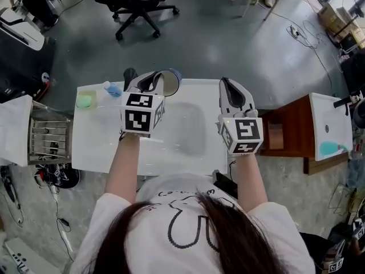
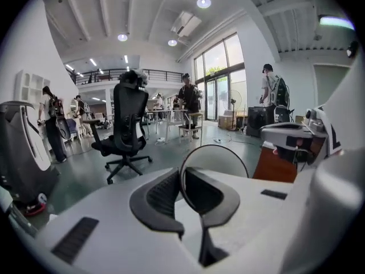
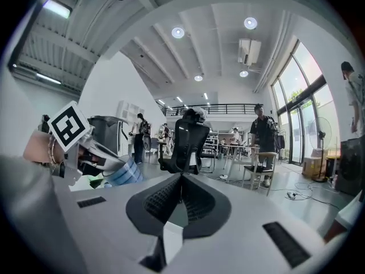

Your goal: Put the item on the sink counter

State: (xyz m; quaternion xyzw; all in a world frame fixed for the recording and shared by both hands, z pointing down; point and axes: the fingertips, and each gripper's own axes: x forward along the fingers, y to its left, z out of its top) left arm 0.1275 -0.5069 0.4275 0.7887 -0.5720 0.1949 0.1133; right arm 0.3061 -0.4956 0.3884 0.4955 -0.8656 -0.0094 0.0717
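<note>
The item is a white cup with blue stripes (image 1: 170,80). My left gripper (image 1: 154,81) is shut on its rim and holds it above the back edge of the white sink counter (image 1: 102,147). In the left gripper view the thin rim runs between the two pads, and the cup's round face (image 2: 223,157) shows beyond my left gripper (image 2: 181,182). The right gripper view shows the striped cup (image 3: 122,173) at the left. My right gripper (image 1: 228,85) hangs over the counter's right side, shut, with nothing in it (image 3: 181,194).
The sink basin (image 1: 186,127) lies between the two grippers. A green soap block (image 1: 85,100) and a small blue bottle (image 1: 112,88) sit at the counter's back left. A metal rack (image 1: 49,138) stands to the left, a wooden table (image 1: 285,131) to the right, an office chair (image 1: 137,4) beyond.
</note>
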